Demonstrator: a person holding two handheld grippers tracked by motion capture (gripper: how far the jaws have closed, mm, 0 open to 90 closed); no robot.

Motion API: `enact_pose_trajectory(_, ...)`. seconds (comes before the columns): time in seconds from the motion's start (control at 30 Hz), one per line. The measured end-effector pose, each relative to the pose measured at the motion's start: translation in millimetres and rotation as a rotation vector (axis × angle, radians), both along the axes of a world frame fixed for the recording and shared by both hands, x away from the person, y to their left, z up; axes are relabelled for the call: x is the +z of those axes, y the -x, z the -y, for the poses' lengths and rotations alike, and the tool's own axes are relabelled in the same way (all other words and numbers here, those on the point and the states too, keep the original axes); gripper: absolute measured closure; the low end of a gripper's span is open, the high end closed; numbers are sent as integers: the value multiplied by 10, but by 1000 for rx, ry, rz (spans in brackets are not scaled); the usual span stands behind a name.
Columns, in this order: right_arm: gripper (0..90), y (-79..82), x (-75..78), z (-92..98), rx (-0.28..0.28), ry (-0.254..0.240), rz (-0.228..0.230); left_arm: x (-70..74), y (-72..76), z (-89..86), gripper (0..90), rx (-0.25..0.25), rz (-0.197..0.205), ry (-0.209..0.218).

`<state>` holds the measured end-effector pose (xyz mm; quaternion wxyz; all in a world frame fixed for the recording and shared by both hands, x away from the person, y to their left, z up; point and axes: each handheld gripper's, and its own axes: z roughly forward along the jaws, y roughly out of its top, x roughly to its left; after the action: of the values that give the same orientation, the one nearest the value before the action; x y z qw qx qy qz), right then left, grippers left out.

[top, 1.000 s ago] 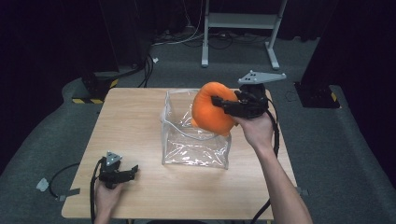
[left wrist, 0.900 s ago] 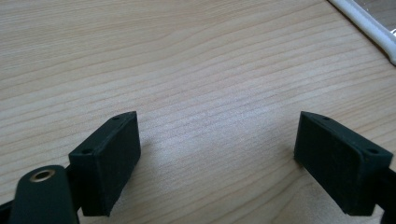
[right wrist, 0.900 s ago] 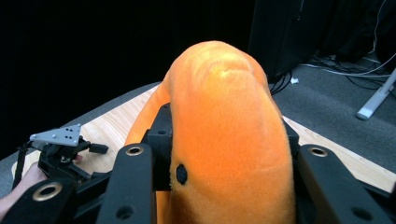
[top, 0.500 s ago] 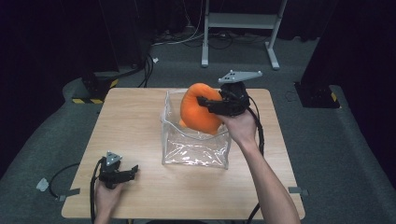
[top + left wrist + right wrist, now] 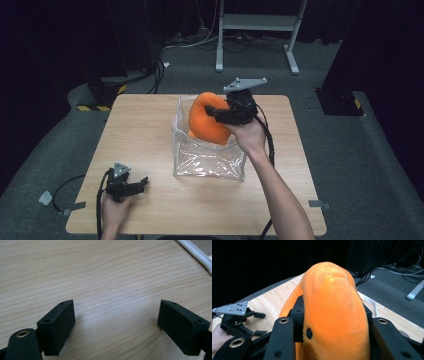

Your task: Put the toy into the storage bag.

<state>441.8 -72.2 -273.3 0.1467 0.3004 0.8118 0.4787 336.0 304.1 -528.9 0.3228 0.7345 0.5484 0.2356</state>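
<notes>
Orange plush (image 5: 207,120) lower, over bag (image 5: 210,155)

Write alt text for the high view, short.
The right gripper holds an orange plush toy over the open top of a clear plastic bag standing mid-table. On the wooden table, at its near left corner, the left gripper rests with open jaws, held by the person's left hand.

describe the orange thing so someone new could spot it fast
On the wooden table, find the clear plastic bag standing open at its middle. Above its far rim, the right gripper grips a plush toy, the one bright orange, rounded, fuzzy object.
</notes>
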Motion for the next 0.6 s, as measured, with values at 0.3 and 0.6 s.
enact_pose_trajectory(0.3, 559, -17, -82, -16, -11, 30, -5, 0, 0, 0, 147, 0, 0, 0)
enact_pose_trajectory(0.6, 553, -7, -185, 9, -14, 47, -17, 0, 0, 0, 147, 0, 1, 0)
